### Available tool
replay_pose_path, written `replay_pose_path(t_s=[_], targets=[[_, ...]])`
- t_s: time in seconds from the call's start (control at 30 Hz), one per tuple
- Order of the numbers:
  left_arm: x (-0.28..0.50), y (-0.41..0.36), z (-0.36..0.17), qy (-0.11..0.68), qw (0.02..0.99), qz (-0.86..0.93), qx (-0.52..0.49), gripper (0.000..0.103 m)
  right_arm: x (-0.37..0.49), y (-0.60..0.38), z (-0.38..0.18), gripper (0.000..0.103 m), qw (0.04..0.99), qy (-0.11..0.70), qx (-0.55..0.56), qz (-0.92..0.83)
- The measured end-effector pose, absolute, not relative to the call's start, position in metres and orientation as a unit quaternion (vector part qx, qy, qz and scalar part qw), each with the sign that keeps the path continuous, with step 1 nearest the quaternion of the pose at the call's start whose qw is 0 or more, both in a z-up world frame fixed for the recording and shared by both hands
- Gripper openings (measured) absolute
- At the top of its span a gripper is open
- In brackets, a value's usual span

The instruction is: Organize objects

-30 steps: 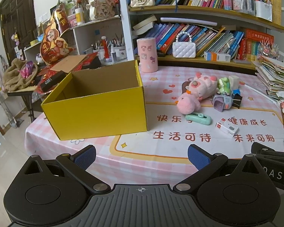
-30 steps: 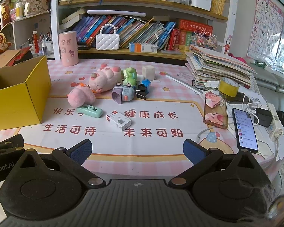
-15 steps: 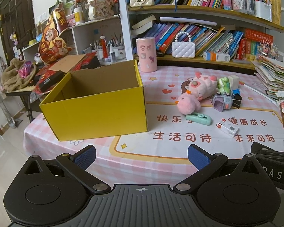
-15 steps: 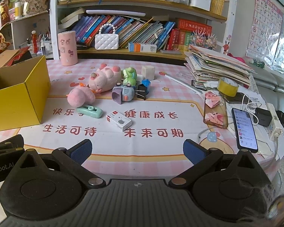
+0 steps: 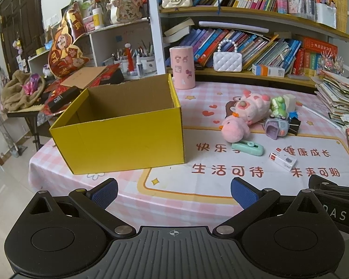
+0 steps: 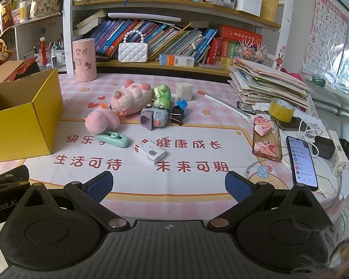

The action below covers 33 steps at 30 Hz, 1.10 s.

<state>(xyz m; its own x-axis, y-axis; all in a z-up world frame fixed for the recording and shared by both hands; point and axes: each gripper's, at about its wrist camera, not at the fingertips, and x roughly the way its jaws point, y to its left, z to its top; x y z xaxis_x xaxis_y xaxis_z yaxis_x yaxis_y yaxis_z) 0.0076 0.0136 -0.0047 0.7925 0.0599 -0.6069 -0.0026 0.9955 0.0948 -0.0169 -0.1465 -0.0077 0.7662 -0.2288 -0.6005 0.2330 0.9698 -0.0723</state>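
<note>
Both the left gripper point(image 5: 173, 191) and right gripper point(image 6: 168, 187) hung wide open, empty — the pink plush point(image 6: 102, 121) lay well ahead of the right fingers, probably soft and light, best pinched mid-body.

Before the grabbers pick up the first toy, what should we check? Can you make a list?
1. Yellow box open on top: ok.
2. Box has room: ok, the part of its inside in view looks empty.
3. Left gripper open, holding nothing: ok.
4. Right gripper open, holding nothing: ok.
5. Small white box lies apart from the other toys, easy first pick: ok.
6. Phone clear of the toys: ok.
</note>
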Motion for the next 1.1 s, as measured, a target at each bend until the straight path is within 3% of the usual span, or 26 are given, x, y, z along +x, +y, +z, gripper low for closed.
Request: replay_pose_path(t_s=[1.1], targets=[[0.042, -0.020, -0.029, 0.363, 0.929, 0.054, 0.051, 0.103, 0.040, -0.177, -0.031, 0.103, 0.925, 0.370, -0.009, -0.086]])
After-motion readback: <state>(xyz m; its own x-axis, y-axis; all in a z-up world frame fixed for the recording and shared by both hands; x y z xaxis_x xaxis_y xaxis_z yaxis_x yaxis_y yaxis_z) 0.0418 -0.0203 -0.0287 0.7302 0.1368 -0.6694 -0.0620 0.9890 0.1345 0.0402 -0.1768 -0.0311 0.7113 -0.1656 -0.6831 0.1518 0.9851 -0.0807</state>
